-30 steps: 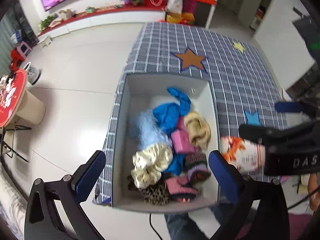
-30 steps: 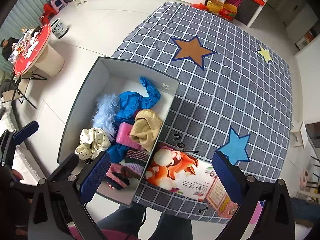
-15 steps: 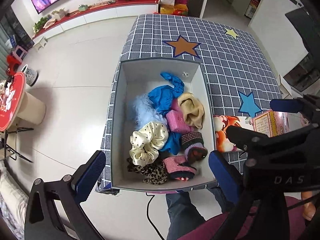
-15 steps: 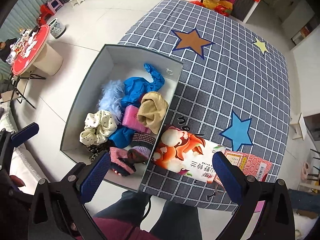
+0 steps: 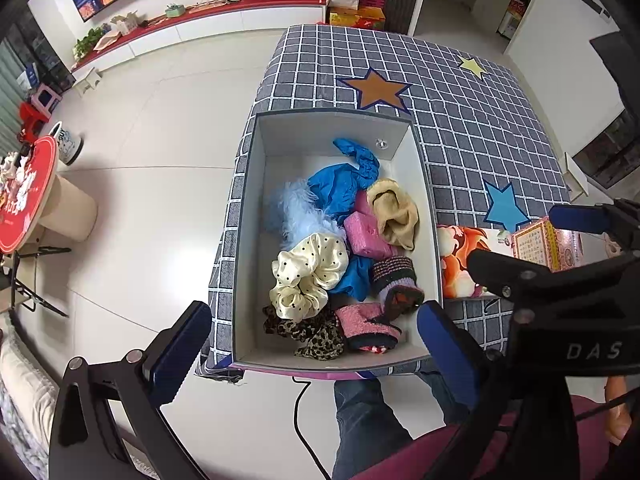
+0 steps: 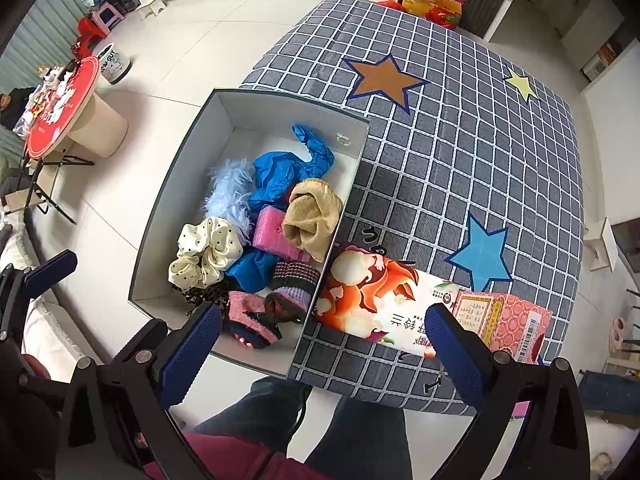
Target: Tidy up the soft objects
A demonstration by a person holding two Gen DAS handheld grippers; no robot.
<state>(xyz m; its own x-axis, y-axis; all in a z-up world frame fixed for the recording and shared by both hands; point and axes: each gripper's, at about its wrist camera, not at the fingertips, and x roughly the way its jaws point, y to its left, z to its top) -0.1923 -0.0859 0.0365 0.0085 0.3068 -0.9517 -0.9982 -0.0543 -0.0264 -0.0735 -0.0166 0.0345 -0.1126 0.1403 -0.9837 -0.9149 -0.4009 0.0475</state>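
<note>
The soft things lie heaped in the box (image 5: 256, 240) ahead of and below my 2 grippers, left (image 5: 314, 344) and right (image 6: 322, 344), both spread wide and empty, held high, I reckon, for choosing. Packets (image 6: 384, 304) sit beside it, under my right one.

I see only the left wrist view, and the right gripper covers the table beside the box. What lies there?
Observer: An orange printed pack lies flat on the checked cloth, with one end at the outer wall of the grey box.
Operator: Is anything beyond it?
Observer: Yes, a pink carton with a barcode showing lies at the pack's end farthest from the box.
Operator: Does the right gripper hold something?
Observer: No. The right gripper is empty, with its jaws wide open.
</note>
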